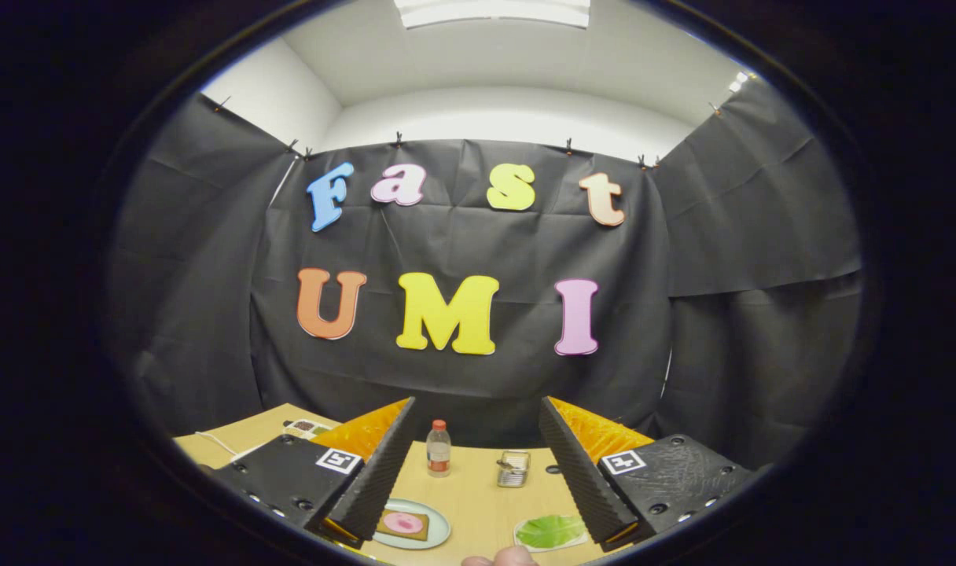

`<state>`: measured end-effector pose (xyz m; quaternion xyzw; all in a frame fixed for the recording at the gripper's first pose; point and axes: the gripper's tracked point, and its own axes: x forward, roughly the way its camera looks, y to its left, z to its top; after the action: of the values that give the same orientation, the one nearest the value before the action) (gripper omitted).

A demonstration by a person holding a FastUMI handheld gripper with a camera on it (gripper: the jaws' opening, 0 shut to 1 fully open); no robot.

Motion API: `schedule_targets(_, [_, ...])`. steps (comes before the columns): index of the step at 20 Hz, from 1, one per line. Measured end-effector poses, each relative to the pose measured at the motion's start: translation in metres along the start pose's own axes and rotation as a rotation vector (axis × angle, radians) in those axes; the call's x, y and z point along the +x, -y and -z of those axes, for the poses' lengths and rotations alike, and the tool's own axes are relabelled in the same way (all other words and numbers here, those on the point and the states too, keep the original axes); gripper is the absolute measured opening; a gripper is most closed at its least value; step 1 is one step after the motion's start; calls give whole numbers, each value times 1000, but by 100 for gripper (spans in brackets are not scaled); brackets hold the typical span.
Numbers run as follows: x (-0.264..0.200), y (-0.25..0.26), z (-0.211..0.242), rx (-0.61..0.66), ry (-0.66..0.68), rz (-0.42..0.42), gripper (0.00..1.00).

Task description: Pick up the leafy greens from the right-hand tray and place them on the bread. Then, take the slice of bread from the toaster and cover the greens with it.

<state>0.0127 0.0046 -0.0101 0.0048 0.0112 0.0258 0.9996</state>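
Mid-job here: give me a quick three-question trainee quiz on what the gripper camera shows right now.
1. True or false: the gripper is shut on the leafy greens.
2. What lies on the bread on the round plate? A) a pink slice B) a fried egg C) nothing
3. Which two things stand on the table beyond the fingers?

Key
1. False: the fingers are wide open and hold nothing; the greens lie on their tray by the right finger.
2. A
3. A small bottle and the toaster.
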Motion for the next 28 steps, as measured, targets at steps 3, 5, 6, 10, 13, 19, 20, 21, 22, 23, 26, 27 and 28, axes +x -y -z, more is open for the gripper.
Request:
schedule_targets(3, [1, 11, 9, -6, -19, 4, 95])
schedule_targets(5, [-1, 20, 13, -5, -29, 5, 95])
schedule_targets(6, [0, 26, 17, -4, -34, 8, 95])
schedule_targets(10, [2, 52, 29, 8, -50, 19, 95])
schedule_targets(13, [8, 83, 47, 4, -78, 27, 95])
schedule_targets(19, [17, 152, 129, 12, -198, 50, 95])
schedule_targets(20, [21, 161, 152, 10, -231, 49, 95])
schedule_targets(21, [25, 169, 174, 13, -262, 43, 95])
schedule_targets(22, [31, 177, 199, 16, -299, 39, 95])
schedule_targets(23, [37, 184, 222, 21, -336, 31, 95])
schedule_targets(26, [60, 205, 292, 35, -429, 6, 95])
schedule_targets(27, [68, 210, 314, 42, -458, 0, 95])
schedule_targets(28, [74, 215, 338, 39, -495, -2, 95])
